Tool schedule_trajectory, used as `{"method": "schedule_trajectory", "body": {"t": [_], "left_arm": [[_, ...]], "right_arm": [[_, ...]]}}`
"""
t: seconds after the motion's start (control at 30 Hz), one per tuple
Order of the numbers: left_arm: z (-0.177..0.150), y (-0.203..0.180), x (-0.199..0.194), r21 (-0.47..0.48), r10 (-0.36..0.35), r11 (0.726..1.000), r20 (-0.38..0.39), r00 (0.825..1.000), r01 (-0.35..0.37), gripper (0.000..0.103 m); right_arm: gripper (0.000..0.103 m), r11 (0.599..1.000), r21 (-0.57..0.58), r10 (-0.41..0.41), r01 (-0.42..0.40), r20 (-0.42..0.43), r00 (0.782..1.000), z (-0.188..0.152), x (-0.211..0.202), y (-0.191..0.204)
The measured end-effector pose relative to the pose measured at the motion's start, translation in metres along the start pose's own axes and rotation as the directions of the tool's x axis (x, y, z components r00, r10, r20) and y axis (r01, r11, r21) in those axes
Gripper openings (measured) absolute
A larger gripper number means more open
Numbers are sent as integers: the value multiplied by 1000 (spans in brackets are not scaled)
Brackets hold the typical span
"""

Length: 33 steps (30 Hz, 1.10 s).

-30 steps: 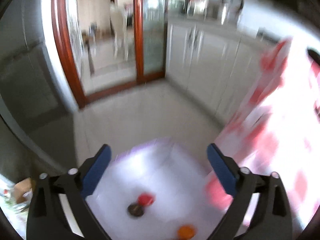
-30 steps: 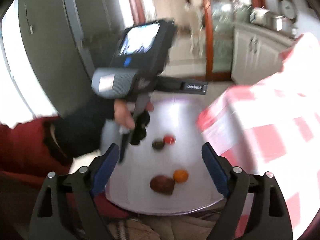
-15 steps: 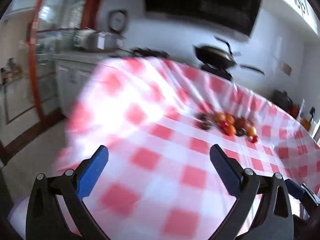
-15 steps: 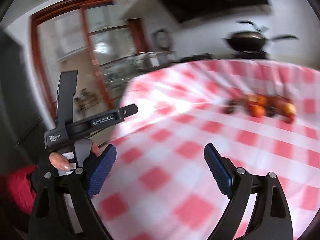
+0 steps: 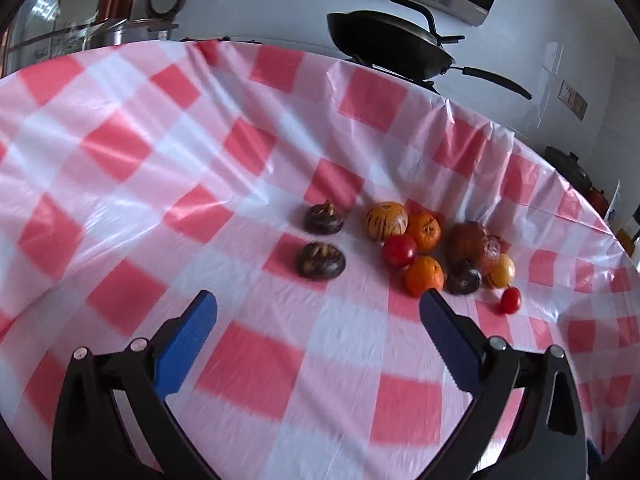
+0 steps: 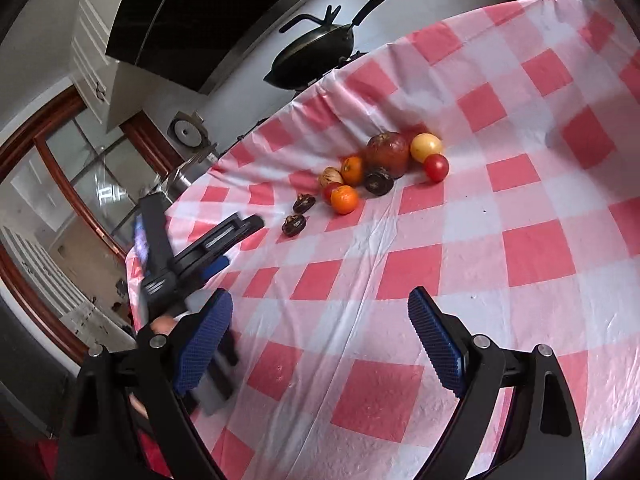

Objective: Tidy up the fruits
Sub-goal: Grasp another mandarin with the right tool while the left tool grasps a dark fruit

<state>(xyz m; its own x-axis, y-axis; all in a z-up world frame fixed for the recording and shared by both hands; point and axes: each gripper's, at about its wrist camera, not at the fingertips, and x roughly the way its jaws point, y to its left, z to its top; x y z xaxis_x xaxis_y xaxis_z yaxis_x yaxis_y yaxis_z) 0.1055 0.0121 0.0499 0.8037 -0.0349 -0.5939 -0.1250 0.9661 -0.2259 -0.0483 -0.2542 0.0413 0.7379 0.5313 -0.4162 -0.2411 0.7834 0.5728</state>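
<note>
Left wrist view
Left gripper point(image 5: 318, 308): jaws spread wide, nothing between the blue pads, held above the red-and-white checked tablecloth point(image 5: 160, 152)
Fruit pile point(image 5: 436, 252): ahead and right of the gripper — a striped yellow fruit point(image 5: 386, 220), two oranges point(image 5: 427, 231), a red tomato point(image 5: 398, 251), a large brown-red fruit point(image 5: 468, 242) and a small cherry tomato point(image 5: 510, 300), most of them touching
Dark round fruits point(image 5: 321, 261): two, lying apart from the pile on its left
Background: black wok point(image 5: 388, 46) beyond the table edge

Right wrist view
Right gripper point(image 6: 320, 322): jaws wide apart, empty, over the cloth point(image 6: 500, 220)
Fruit cluster point(image 6: 380, 168): well ahead near the table's far edge — the two dark fruits point(image 6: 298, 216) at its left
Left gripper body point(image 6: 192, 252): at left, blurred, low over the cloth's edge
</note>
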Motion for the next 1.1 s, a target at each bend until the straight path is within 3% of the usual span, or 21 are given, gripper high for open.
{"method": "schedule_trajectory", "body": {"t": [0.1, 0.2, 0.33, 0.5, 0.63, 0.8, 1.0, 1.1], "left_arm": [[14, 2, 23, -60, -24, 998, -13, 1000, 24, 101], [25, 17, 44, -188, -80, 979, -31, 996, 72, 101], [24, 38, 48, -248, -141, 960, -33, 990, 128, 101], [26, 61, 47, -286, -123, 952, -31, 992, 109, 101], [25, 76, 52, -353, -94, 933, -49, 994, 71, 101], [25, 78, 54, -357, -80, 933, -60, 995, 54, 101], [25, 74, 55, -327, -81, 943, -69, 994, 54, 101], [26, 65, 58, -278, -97, 958, -96, 991, 67, 101]], "right_arm": [[87, 997, -49, -58, 58, -2, 998, -4, 5, 7], [87, 996, -69, -65, 63, -25, 998, -8, 13, 9], [87, 988, -133, -91, 85, -45, 995, 3, 37, 22], [85, 938, -279, -244, 208, -102, 964, 42, 113, 36], [73, 935, -296, -258, 194, -198, 946, 64, 182, 34], [67, 920, -324, -302, 220, -230, 925, 76, 231, 35], [62, 899, -347, -363, 266, -251, 897, 87, 262, 34], [51, 862, -408, -416, 302, -225, 881, 86, 267, 38]]}}
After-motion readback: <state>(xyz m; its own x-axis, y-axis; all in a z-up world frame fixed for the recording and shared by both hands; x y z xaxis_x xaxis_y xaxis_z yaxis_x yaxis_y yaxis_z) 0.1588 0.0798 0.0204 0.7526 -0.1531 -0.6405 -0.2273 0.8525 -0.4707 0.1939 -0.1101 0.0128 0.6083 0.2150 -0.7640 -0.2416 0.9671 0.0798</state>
